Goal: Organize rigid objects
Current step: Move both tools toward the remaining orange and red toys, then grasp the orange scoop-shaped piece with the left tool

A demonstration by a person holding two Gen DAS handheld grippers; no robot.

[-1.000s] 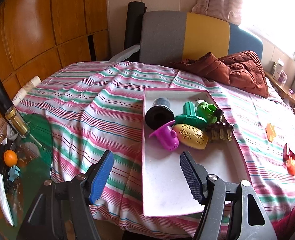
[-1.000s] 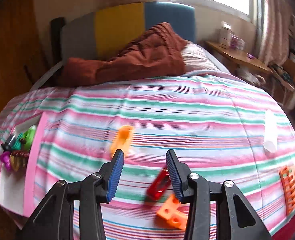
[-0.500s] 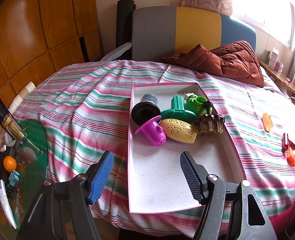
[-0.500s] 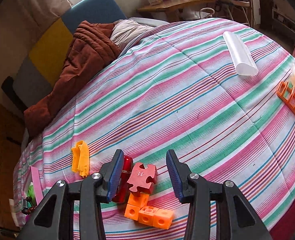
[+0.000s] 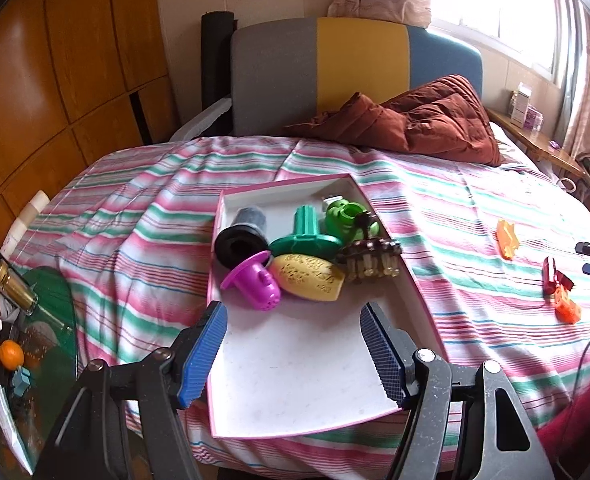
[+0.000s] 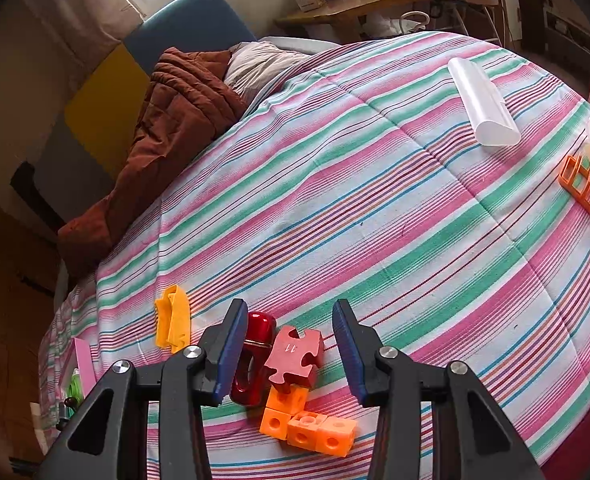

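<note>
Hovering over the striped bed, my right gripper stands part open with nothing gripped; the red puzzle piece lies between its pads, touching neither, the dark red piece just beside the left pad, and orange cubes below them. My left gripper hangs open and empty above the bare near end of the pink-rimmed tray, whose far end holds the sorted toys.
</note>
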